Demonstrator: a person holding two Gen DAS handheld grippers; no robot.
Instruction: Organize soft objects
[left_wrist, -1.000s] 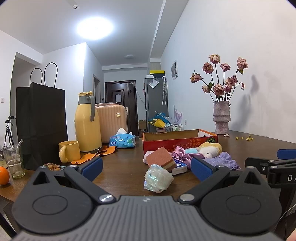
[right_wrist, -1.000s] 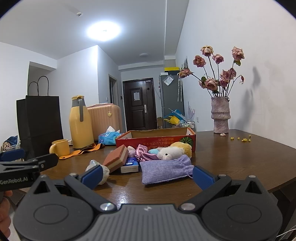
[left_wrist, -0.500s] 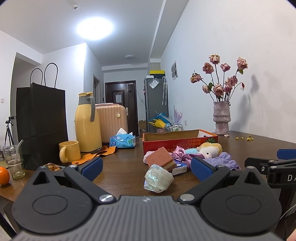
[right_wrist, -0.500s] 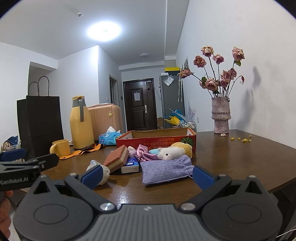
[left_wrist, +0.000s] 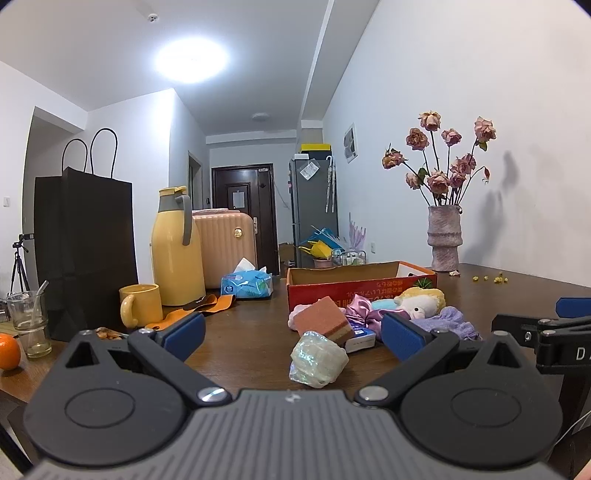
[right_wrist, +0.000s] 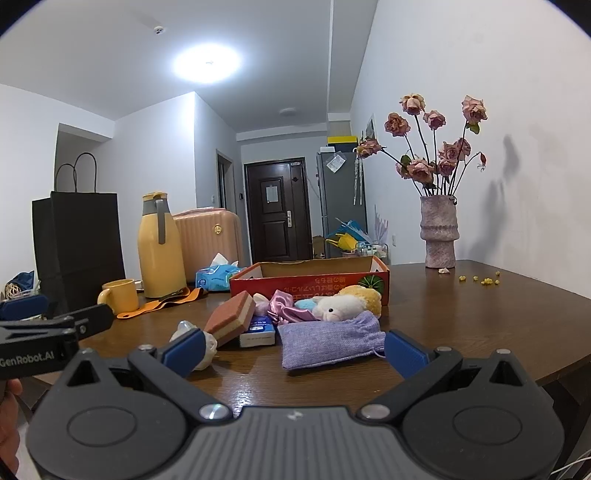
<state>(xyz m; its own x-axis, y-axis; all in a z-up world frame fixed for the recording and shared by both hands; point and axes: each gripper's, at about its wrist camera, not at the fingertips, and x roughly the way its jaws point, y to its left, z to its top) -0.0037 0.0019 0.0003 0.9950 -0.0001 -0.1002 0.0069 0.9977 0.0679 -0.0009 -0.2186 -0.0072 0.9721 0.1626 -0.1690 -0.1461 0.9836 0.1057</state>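
both grippers hover low over the near edge of the dark wooden tabletop (right_wrist: 480, 314), side by side, and neither touches anything. the left gripper (left_wrist: 293, 330) has its jaws spread wide and empty, with a crumpled iridescent wad (left_wrist: 318, 364) lying on the wood between its blue pads. the right gripper (right_wrist: 293, 349) is likewise spread wide and empty, its jaws flanking a lilac drawstring pouch (right_wrist: 328, 341) that lies flat on the wood. behind the pouch the soft things sit in a heap against the front wall of an open red cardboard box (right_wrist: 310, 284) near the middle of the tabletop: a white and yellow plush toy (right_wrist: 343, 304), a pink satin scrunchie (right_wrist: 286, 308), a terracotta sponge (right_wrist: 231, 319) tilted on a small blue and white pack (right_wrist: 258, 330). toward the left edge stand a yellow mug (left_wrist: 142, 304), a yellow thermos (left_wrist: 177, 247) and a black paper bag (left_wrist: 85, 251); a vase of dried roses (right_wrist: 439, 232) stands at the far right by the wall.
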